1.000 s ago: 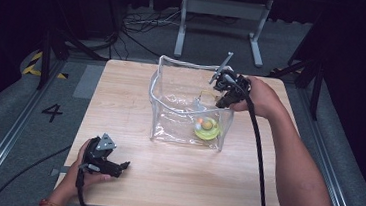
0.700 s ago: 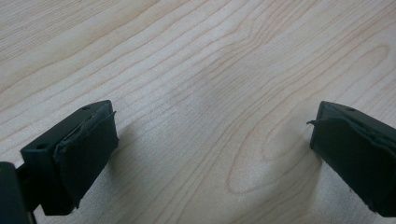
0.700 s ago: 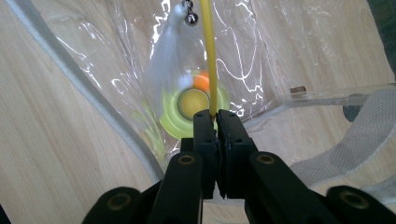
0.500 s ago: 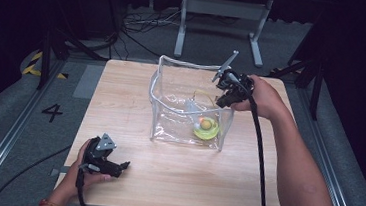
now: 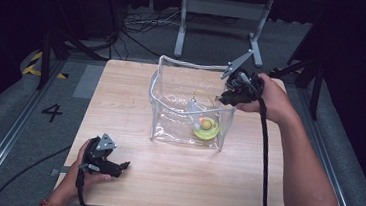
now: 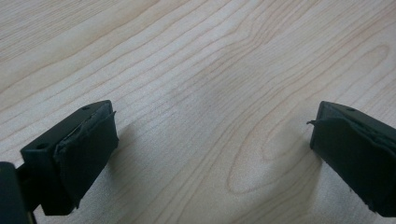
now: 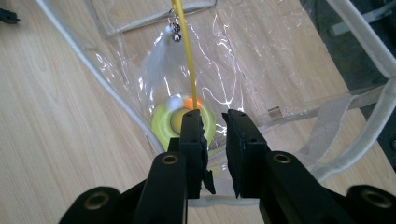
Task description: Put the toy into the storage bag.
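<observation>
Wooden table (image 5: 136, 94), dark room, cables on the floor behind. Lower left: left gripper (image 5: 117, 167) rests on the wood, jaws wide apart, empty. Centre: clear bag (image 5: 172, 89) holds a yellow toy (image 5: 206, 128). Right gripper (image 5: 221, 99) has lifted slightly at the bag's rim since a second ago, jaws slightly parted, nothing held; release looks complete.

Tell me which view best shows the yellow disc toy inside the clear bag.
The right gripper view: it looks straight down into the clear bag at the yellow disc toy, with its thin yellow rod and white feather. The high view shows it small through the plastic. The left gripper view faces tabletop.
</observation>
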`<state>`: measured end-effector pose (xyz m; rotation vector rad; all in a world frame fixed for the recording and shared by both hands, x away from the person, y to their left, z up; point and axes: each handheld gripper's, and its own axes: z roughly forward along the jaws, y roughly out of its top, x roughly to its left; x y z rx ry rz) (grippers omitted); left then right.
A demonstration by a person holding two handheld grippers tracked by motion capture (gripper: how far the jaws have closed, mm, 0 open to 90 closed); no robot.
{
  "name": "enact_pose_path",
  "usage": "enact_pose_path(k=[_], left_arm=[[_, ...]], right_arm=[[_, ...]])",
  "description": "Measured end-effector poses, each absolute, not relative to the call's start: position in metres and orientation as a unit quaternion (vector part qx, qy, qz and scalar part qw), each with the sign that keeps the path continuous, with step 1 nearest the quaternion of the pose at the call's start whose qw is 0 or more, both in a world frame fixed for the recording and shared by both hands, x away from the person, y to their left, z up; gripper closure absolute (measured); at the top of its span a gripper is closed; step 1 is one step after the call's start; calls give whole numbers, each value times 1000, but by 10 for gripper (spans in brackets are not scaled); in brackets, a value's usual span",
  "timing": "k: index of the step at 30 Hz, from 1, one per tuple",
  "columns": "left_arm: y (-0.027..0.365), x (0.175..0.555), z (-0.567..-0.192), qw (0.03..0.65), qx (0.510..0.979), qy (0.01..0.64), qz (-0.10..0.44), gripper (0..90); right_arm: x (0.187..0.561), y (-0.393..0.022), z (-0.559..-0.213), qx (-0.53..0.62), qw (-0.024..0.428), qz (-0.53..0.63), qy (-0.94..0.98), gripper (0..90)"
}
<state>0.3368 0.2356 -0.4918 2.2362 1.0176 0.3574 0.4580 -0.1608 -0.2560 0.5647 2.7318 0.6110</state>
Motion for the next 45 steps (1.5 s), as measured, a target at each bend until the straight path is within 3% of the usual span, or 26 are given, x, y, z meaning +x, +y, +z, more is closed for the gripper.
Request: enact_pose_path(k=[13, 17, 20, 26, 40, 45], left_arm=[[235, 337, -492, 322, 852, 389, 136, 11], [235, 337, -492, 322, 852, 389, 136, 11], [235, 337, -492, 322, 852, 389, 136, 11], [235, 337, -492, 323, 852, 388, 136, 11], [235, 337, -492, 322, 852, 389, 136, 11], [236, 337, -492, 323, 853, 387, 136, 11]], right_arm=[[437, -184, -245, 202, 188, 254, 927, 679], [434, -190, -244, 206, 198, 258, 923, 602], [428, -198, -242, 212, 214, 265, 916, 495], [420, -214, -242, 228, 235, 278, 903, 396], [403, -243, -255, 239, 261, 285, 891, 271], [396, -252, -261, 247, 270, 285, 886, 264]])
